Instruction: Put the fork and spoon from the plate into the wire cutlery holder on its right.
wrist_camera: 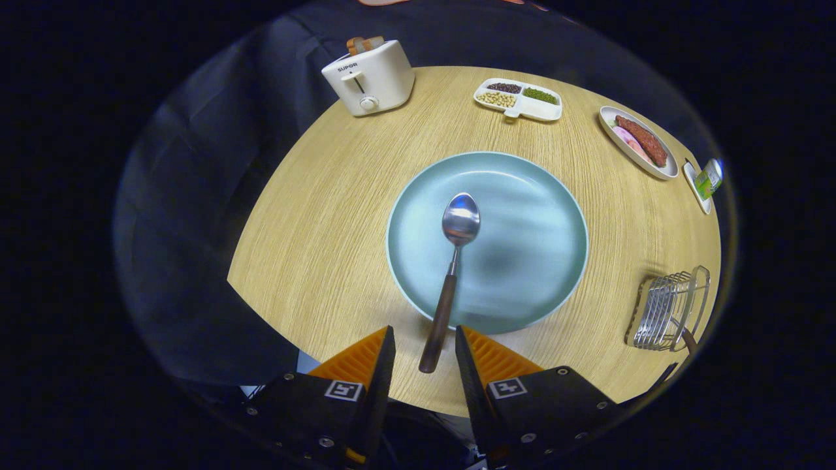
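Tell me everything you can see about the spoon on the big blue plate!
The shiny metal spoon with a dark brown handle lies flat, its bowl facing up near the middle of the round pale blue plate. Its thin metal neck joins the handle, which crosses the plate's near rim and sticks out over the wooden table. The handle's end sits between the open jaws of the gripper, which don't touch it.

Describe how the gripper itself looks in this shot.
The gripper has two wedge-shaped jaws with ribbed inner faces, standing open. Each sits on a dark angular block with small round screws and a square black-and-white marker tag on top. No cables or sleeve are visible.
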Demonstrator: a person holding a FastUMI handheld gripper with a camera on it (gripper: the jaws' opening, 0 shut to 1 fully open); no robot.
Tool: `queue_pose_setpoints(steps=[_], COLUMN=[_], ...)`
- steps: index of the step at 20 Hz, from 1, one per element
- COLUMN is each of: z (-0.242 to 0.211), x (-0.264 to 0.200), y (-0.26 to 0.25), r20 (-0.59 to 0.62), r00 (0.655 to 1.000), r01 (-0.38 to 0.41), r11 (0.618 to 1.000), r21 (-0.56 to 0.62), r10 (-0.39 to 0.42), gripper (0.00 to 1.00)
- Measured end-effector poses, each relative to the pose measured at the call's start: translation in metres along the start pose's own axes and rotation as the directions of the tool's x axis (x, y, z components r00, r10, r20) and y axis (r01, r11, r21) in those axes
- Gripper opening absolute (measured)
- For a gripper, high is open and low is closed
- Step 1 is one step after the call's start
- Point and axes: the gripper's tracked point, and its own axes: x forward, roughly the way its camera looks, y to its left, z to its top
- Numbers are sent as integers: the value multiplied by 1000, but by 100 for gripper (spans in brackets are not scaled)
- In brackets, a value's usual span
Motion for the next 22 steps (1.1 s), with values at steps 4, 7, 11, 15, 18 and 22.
queue_pose_setpoints(steps=[4, 7, 11, 15, 18, 22], z=[-9, -6, -2, 3, 2, 3], x=[14, 18, 18, 19, 14, -2], y=[0, 1, -9, -14, -14, -17], r20=[-36, -35, -21, 5, 15, 38], r00=[999, 999, 999, 998, 998, 999], r01=[12, 19, 47, 63, 53, 17], r11=[1000, 999, 998, 997, 998, 998], r21=[7, 31, 50, 37, 35, 60], r10=[-12, -17, -46, -64, -54, -20], gripper=[48, 41, 23, 10, 8, 8])
